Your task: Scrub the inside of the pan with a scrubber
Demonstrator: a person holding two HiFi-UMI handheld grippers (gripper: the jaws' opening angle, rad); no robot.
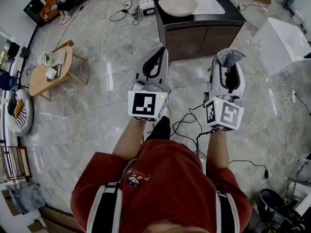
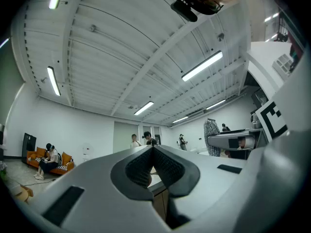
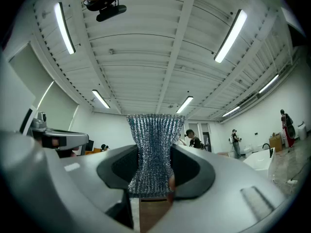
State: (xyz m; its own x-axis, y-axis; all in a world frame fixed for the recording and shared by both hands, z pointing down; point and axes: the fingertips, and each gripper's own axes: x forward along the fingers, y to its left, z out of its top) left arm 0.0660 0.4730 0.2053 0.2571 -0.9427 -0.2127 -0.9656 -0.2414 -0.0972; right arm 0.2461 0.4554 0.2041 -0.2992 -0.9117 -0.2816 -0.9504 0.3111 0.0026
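Jaws on the right gripper (image 3: pixel 154 176) squeeze a shiny silver scrubber (image 3: pixel 151 140), and it sticks up past their tips. Jaws on the left gripper (image 2: pixel 152 152) are pressed together with nothing between them. Both grippers are up in the air, side by side. The pan (image 1: pixel 178 4), pale and round, sits on a dark counter (image 1: pixel 194 35) well ahead of both pairs of jaws, and nothing touches it. I think the scrubber is ready, but no scrubbing is done yet. Getting close, putting the scrubber inside the pan and rubbing it are all left to do.
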